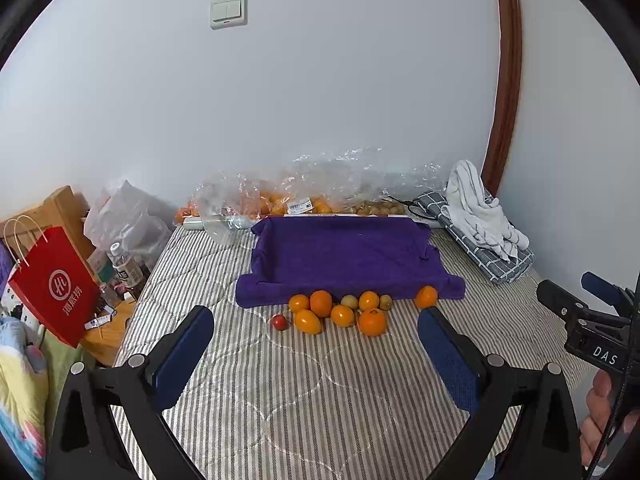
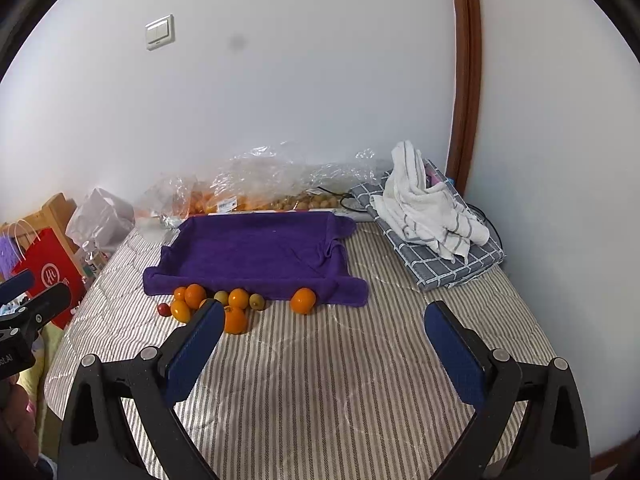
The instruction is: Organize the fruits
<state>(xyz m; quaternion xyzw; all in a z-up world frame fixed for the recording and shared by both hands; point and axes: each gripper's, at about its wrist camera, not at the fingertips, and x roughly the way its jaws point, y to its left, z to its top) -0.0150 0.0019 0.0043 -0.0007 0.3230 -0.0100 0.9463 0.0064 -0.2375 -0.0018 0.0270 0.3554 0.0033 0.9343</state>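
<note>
Left wrist view, nearest first: the left gripper (image 1: 316, 334) hovers over a striped bed (image 1: 320, 400), blue-padded jaws spread wide and empty. At the right edge, a hand (image 1: 600, 420) holds the right gripper (image 2: 324, 332), its body lettered "DAS"; its own view shows its jaws also spread and empty. Ahead of the left jaws, well apart from them, lies the fruit (image 1: 340, 312): seven orange ones, two small greenish ones and one small red one (image 1: 280, 322), clustered against the front edge of a purple towel (image 1: 344, 256). One orange (image 1: 426, 297) sits apart to the right. Behind the towel, clear bags (image 1: 304, 192) hold more fruit; one carries a barcode label. Right, a white towel (image 1: 476, 212) rests on checked cloth (image 1: 496, 264). Left, a red paper bag (image 1: 56, 288) shows white Chinese writing.
</note>
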